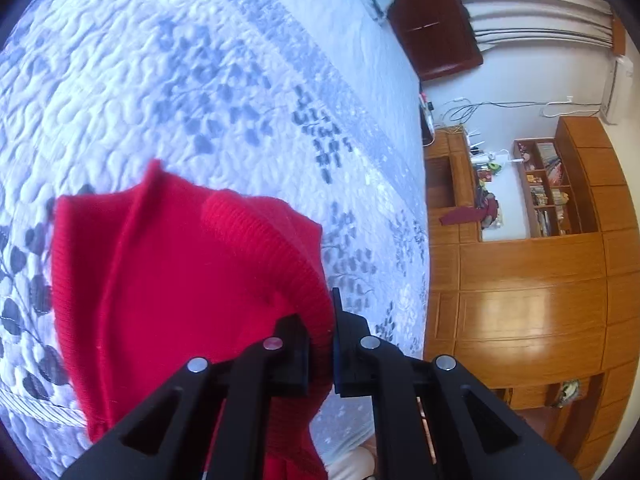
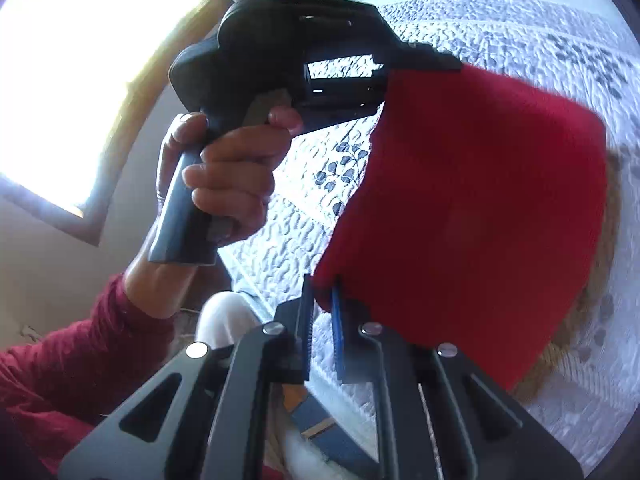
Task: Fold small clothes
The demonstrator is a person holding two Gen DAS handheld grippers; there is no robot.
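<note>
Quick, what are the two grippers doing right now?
Left gripper: shut on the red knit garment, pinching its ribbed edge.
Right gripper: shut on another corner of the same garment.

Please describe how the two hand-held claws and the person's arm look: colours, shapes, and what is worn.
Both claws, left claw and right claw, are black, with angular linkage bars, silver round rivets and blue pads on one finger. The other unit has a pistol-style handle. The person wears a dark red knitted sleeve.

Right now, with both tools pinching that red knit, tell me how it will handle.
Probably floppy: the red knit drapes in folds below the left tool. Likely light: it hangs from edge pinches, the other at the right tool. The ribbed surface probably grips rather than slips.
</note>
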